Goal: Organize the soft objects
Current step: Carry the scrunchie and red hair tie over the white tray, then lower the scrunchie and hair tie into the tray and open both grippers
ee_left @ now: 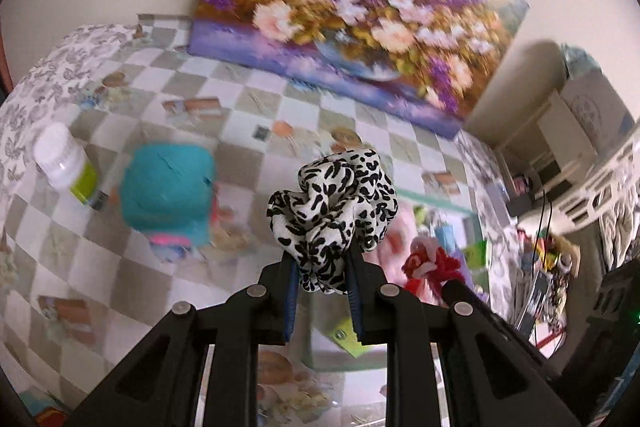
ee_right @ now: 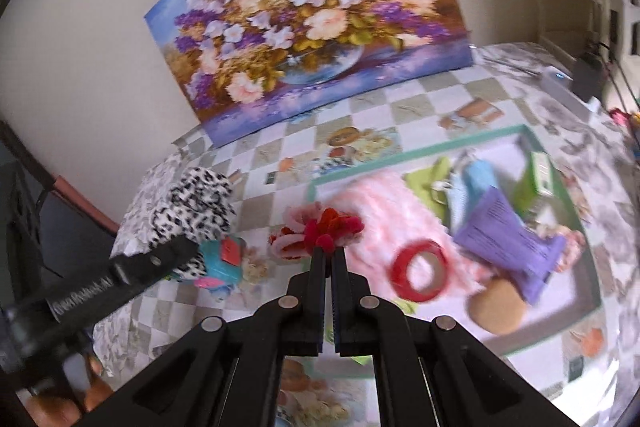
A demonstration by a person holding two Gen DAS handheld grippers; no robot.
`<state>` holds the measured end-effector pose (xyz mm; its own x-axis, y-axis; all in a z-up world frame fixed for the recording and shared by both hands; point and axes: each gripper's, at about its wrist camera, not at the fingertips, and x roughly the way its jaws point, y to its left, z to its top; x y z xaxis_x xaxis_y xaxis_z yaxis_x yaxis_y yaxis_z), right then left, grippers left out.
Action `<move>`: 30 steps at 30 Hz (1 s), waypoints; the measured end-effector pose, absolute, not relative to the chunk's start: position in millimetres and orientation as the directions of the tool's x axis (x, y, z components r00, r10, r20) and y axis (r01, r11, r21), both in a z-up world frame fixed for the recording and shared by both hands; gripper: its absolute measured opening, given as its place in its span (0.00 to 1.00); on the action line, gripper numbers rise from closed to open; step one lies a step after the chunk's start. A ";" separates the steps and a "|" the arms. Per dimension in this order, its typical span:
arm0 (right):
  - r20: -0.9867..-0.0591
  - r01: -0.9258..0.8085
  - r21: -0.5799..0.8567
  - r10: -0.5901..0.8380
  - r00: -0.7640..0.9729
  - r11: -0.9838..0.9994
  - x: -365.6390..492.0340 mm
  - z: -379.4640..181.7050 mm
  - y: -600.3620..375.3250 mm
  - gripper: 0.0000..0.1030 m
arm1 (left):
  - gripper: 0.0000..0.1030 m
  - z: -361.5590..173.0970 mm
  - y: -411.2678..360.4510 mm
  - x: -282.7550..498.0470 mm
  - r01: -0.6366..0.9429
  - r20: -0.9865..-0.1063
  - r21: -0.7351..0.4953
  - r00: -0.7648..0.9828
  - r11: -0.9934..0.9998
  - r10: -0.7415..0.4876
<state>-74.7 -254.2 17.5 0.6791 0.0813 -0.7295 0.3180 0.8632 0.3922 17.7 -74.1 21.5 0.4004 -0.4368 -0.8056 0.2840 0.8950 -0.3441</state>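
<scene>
A: Which step is this?

B: Carrying, I'd judge. The left gripper (ee_left: pixel 322 267) is pinched narrow on a black-and-white scrunchie (ee_left: pixel 334 203), held above the checked tablecloth (ee_left: pixel 248 107). The right gripper (ee_right: pixel 329 253) is nearly closed on a red and pink scrunchie (ee_right: pixel 320 229).

A: Where relative to the tray?

B: The red one hangs just over the near left rim of the green-edged tray (ee_right: pixel 440 143), which already holds a pink fluffy cloth (ee_right: pixel 380 203) and a red tape roll (ee_right: pixel 420 271). The spotted one is left of the tray, above a teal box (ee_left: pixel 166 187).

A: Next?

B: Probably bring both over the tray, then release.
</scene>
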 end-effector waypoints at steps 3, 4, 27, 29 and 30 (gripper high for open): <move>-0.750 0.351 0.358 0.042 0.660 0.865 -86.5 12.8 -260.6 0.03 | 0.22 8.7 -85.0 7.5 0.286 -0.815 -0.366 0.361 0.886 -0.454; -0.754 0.359 0.352 0.034 0.656 0.864 -89.1 11.9 -262.9 0.03 | 0.22 6.2 -87.7 4.6 0.287 -0.816 -0.371 0.353 0.883 -0.457; -0.809 0.534 0.364 -0.025 0.587 0.763 -112.9 -24.1 -334.7 0.03 | 0.23 -34.3 -141.7 -18.8 0.461 -0.873 -0.291 0.230 0.838 -0.430; -0.813 0.536 0.359 -0.026 0.581 0.764 -112.7 -25.6 -335.1 0.03 | 0.23 -35.9 -145.6 -20.1 0.474 -0.874 -0.289 0.224 0.832 -0.431; -0.817 0.536 0.354 -0.025 0.576 0.766 -112.0 -26.9 -335.0 0.03 | 0.23 -36.4 -147.0 -20.4 0.479 -0.874 -0.290 0.221 0.829 -0.433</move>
<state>-112.0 -335.0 -26.9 0.5758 -0.0251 -0.8172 0.5364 0.7660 0.3544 -20.4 -147.0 -36.4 0.2215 -0.4333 -0.8736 0.4786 0.8288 -0.2897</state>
